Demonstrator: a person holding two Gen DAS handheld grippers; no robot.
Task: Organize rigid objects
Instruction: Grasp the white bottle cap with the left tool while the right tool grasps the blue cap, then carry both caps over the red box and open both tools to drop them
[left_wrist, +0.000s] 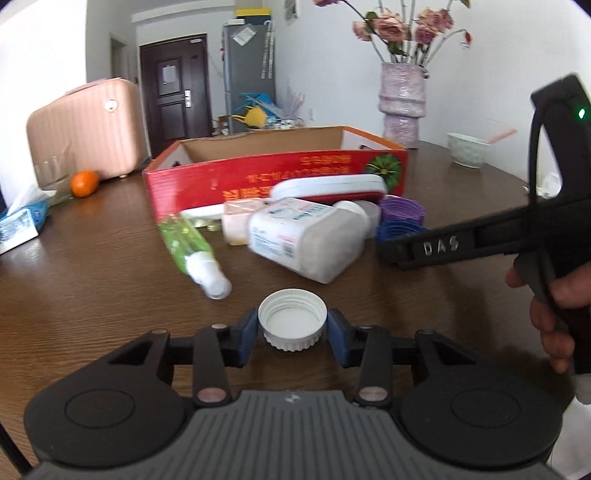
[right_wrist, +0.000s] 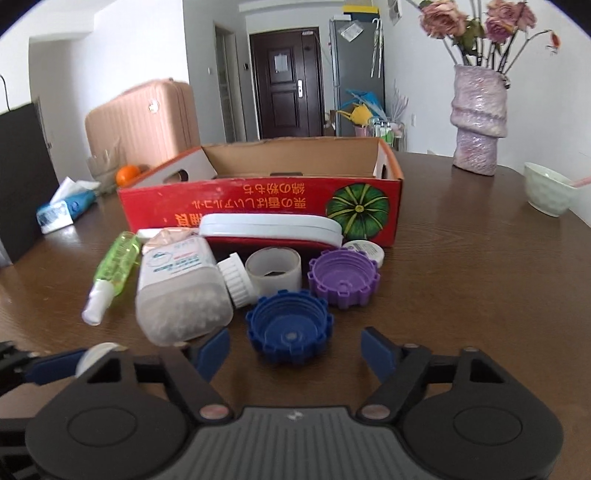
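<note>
A white screw cap (left_wrist: 292, 322) lies open side up on the brown table, and my left gripper (left_wrist: 292, 332) is shut on it, its blue pads (left_wrist: 248, 332) against both sides. My right gripper (right_wrist: 295, 347) is open around the near half of a blue ridged cap (right_wrist: 289, 326), with a clear gap on each side. Behind it lie a purple cap (right_wrist: 343, 277), a white ring (right_wrist: 273, 273), a white pill bottle (right_wrist: 181, 291), a green spray bottle (right_wrist: 116, 264) and a white-and-red case (right_wrist: 269, 229). An open red cardboard box (right_wrist: 258, 201) stands behind the pile.
A lilac vase (right_wrist: 478, 122) with flowers and a pale bowl (right_wrist: 546, 192) stand at the back right. An orange (left_wrist: 85, 182), a tissue pack (right_wrist: 62, 210) and a pink suitcase (left_wrist: 88, 125) are at the left. Bare table lies right of the box.
</note>
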